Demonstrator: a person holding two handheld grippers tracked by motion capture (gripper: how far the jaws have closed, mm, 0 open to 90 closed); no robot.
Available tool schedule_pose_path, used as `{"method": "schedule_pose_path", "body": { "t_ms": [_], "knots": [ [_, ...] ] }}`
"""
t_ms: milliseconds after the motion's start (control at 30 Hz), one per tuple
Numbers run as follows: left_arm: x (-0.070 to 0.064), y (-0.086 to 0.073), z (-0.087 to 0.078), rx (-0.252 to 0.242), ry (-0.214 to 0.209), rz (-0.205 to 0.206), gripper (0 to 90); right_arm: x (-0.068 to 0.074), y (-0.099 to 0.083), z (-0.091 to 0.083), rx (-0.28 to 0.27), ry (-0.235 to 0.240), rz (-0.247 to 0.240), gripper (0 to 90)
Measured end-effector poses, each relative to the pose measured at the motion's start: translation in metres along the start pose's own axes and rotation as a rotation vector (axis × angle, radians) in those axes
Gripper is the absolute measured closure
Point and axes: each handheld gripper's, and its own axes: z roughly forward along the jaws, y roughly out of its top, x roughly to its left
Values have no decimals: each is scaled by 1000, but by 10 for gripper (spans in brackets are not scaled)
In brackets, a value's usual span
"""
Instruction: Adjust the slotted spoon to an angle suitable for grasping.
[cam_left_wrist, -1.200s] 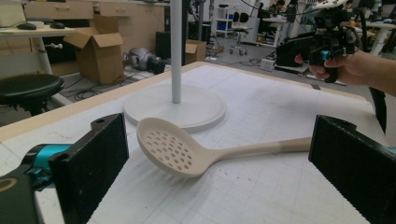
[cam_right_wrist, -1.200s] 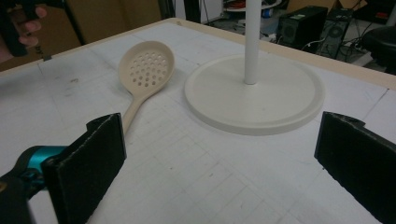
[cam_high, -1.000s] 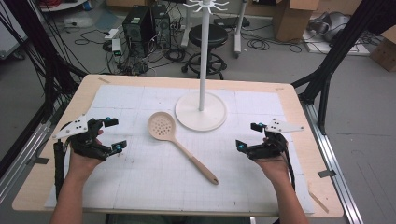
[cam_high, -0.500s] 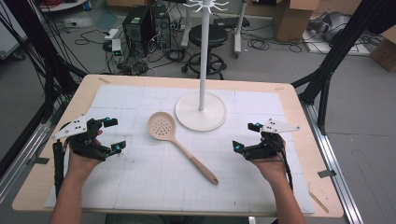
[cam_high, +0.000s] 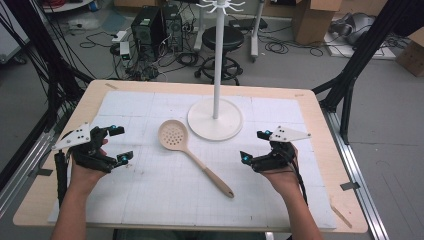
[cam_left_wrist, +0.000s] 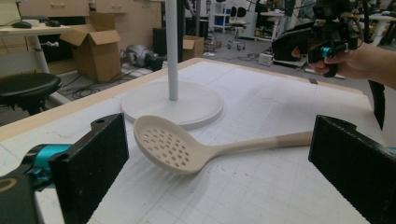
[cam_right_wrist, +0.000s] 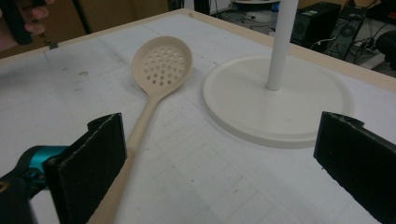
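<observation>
A beige slotted spoon (cam_high: 192, 160) lies flat on the white grid mat, bowl toward the far left, handle running to the near right. In the left gripper view the spoon (cam_left_wrist: 187, 149) lies just beyond my open jaws. The right gripper view has the spoon (cam_right_wrist: 159, 79) ahead and to the left. A white stand (cam_high: 216, 117) with a round base and tall pole rises behind the spoon. My left gripper (cam_high: 120, 144) is open at the mat's left side, empty. My right gripper (cam_high: 254, 146) is open right of the spoon's handle, empty.
The wooden table (cam_high: 320, 120) carries a white grid mat (cam_high: 160, 200). The stand's pole ends in a hook crown (cam_high: 220, 6). Beyond the table lie a stool (cam_high: 225, 37), computer cases, cables and cardboard boxes. Black frame legs flank both sides.
My right gripper has shifted slightly left toward the spoon's handle. The left gripper and the spoon have stayed put.
</observation>
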Motion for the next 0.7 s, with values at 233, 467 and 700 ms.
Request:
{"method": "schedule_pose_path", "body": {
  "t_ms": [233, 467, 700],
  "knots": [
    [1, 2, -4, 0, 12, 5, 55, 3, 5, 6, 11, 5, -7, 21],
    [0, 3, -3, 1, 9, 13, 55, 13, 14, 27, 50, 26, -31, 45],
    [-1, 4, -5, 0, 6, 14, 55, 19, 24, 41, 79, 40, -44, 80]
  ]
}}
